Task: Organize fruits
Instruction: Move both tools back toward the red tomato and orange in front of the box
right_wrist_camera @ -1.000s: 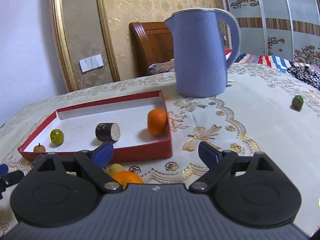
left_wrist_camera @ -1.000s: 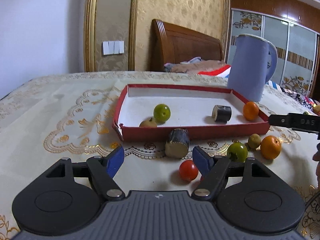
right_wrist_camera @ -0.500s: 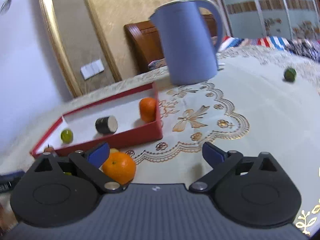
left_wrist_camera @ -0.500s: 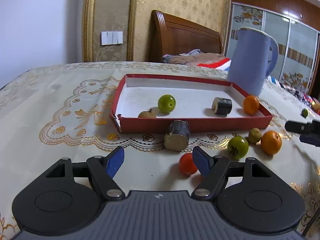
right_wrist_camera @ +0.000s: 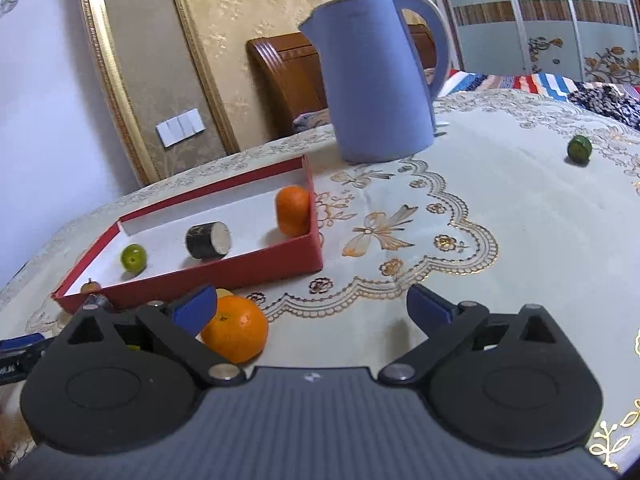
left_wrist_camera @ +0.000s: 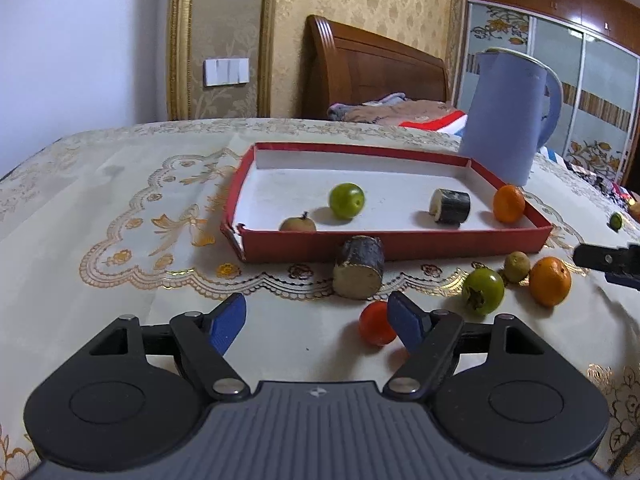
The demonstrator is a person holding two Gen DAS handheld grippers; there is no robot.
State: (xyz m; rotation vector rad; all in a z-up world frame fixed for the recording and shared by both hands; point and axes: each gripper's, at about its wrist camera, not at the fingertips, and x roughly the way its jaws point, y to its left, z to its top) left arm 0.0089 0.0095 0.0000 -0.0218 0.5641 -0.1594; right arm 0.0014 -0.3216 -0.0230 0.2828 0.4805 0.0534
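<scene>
- The left gripper (left_wrist_camera: 316, 322) hovers low over the tablecloth (left_wrist_camera: 120, 208); its jaws are opening and nothing lies between the blue pads.
- A red fruit (left_wrist_camera: 374, 323) sits on the cloth just beside the left gripper's right pad.
- The right gripper (right_wrist_camera: 310, 308) has its jaws spread wide, with only bare cloth between them.
- An orange (right_wrist_camera: 236, 328) rests on the cloth just beside the right gripper's left pad, outside the tray.
- The red tray (left_wrist_camera: 400, 245) holds a green fruit (left_wrist_camera: 346, 201), a small brown fruit (left_wrist_camera: 298, 224), a dark log slice (left_wrist_camera: 450, 206) and a second orange (left_wrist_camera: 509, 203).
- In front of the tray lie a bigger log piece (left_wrist_camera: 359, 268), a green tomato (left_wrist_camera: 483, 291) and a small olive fruit (left_wrist_camera: 517, 266).
- A blue kettle (right_wrist_camera: 376, 80) stands behind the tray.
- A lone green fruit (right_wrist_camera: 579, 149) sits well apart, far right.
</scene>
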